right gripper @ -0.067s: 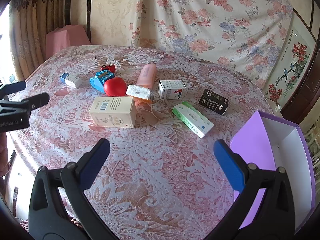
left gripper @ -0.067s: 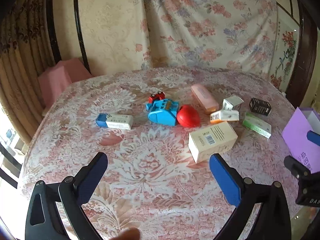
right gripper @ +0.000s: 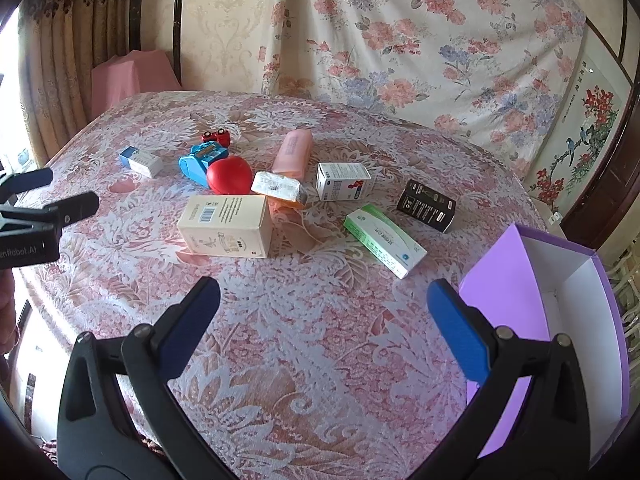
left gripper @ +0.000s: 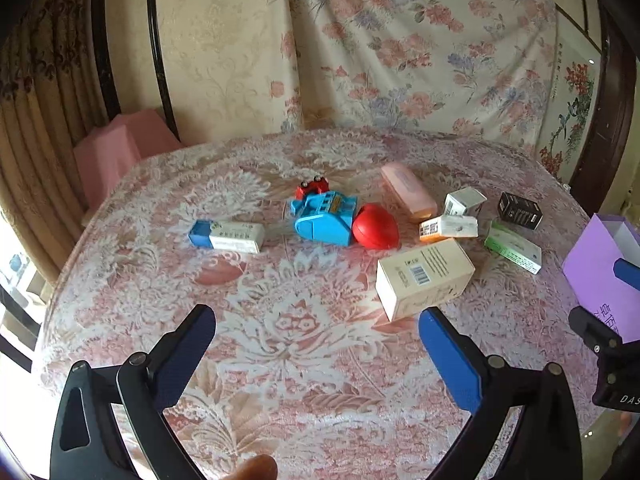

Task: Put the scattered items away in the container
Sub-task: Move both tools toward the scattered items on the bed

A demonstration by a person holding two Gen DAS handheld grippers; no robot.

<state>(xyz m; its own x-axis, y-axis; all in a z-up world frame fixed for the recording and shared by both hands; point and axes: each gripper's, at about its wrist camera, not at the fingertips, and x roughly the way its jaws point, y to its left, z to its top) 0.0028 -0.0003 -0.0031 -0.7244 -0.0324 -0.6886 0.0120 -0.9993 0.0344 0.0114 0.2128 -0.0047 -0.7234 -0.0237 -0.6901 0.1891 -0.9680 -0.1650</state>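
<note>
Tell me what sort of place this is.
Most likely a room in a home. A table under a pink lace tablecloth holds toys and small cartons, a floral sheet hangs over the wall behind it, and patterned curtains flank a window.

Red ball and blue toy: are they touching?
Touching. In the left wrist view the red ball sits pressed against the right end of the blue toy with no tablecloth showing between them; the right wrist view agrees.
</note>
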